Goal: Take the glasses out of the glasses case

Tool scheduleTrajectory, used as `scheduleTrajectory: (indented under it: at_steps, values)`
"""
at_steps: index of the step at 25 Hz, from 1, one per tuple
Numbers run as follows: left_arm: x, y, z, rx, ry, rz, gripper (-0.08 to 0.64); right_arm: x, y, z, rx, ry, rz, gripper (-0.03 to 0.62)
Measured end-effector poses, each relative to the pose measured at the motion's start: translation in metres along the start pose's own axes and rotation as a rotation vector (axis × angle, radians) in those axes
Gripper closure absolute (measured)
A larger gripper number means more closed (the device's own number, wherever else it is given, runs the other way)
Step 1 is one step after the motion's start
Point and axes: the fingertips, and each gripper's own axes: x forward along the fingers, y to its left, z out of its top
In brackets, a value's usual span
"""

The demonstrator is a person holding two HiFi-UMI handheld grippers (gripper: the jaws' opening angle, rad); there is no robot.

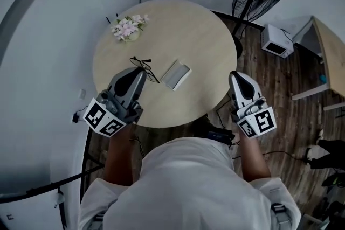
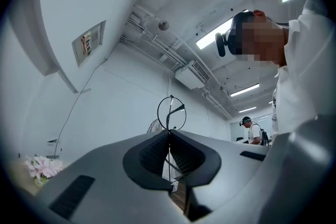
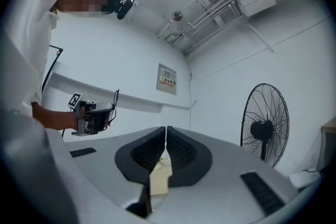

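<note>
Round pale wooden table (image 1: pixel 199 35) carried a grey glasses case (image 1: pixel 176 74) near its centre and a small bunch of flowers (image 1: pixel 128 27) at the far side. The left gripper (image 1: pixel 141 74) had its jaws clamped on the thin wire-framed glasses (image 1: pixel 148 69), just left of the case and clear of it. The right gripper (image 1: pixel 235 77) sat by the table's right edge, jaws together with nothing between them.
</note>
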Motion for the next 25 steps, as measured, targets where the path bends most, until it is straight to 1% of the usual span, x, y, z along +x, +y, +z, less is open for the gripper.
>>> scheduleTrajectory:
  at_steps: [3, 8, 10, 15, 18, 22, 25]
  values:
    - [-0.015, -0.014, -0.006, -0.047, -0.030, -0.031, 0.537, -0.023, 0.014, -0.003, -0.003, 0.027, -0.017, 0.566]
    - [-0.042, -0.031, -0.028, -0.114, -0.025, -0.020, 0.537, -0.060, 0.036, -0.017, 0.009, 0.083, -0.045, 0.566]
    - [-0.049, -0.039, -0.040, -0.127, -0.005, -0.012, 0.537, -0.071, 0.044, -0.025, 0.016, 0.110, -0.044, 0.566]
    - [-0.049, -0.062, -0.071, -0.097, 0.070, -0.018, 0.537, -0.087, 0.046, -0.044, 0.042, 0.151, -0.065, 0.566]
    - [-0.052, -0.069, -0.090, -0.123, 0.100, -0.005, 0.537, -0.093, 0.042, -0.060, 0.070, 0.170, -0.086, 0.566]
    - [-0.051, -0.071, -0.119, -0.135, 0.159, 0.017, 0.537, -0.097, 0.037, -0.081, 0.106, 0.194, -0.087, 0.566]
    - [-0.046, -0.074, -0.139, -0.144, 0.186, 0.026, 0.537, -0.106, 0.028, -0.094, 0.127, 0.214, -0.096, 0.566]
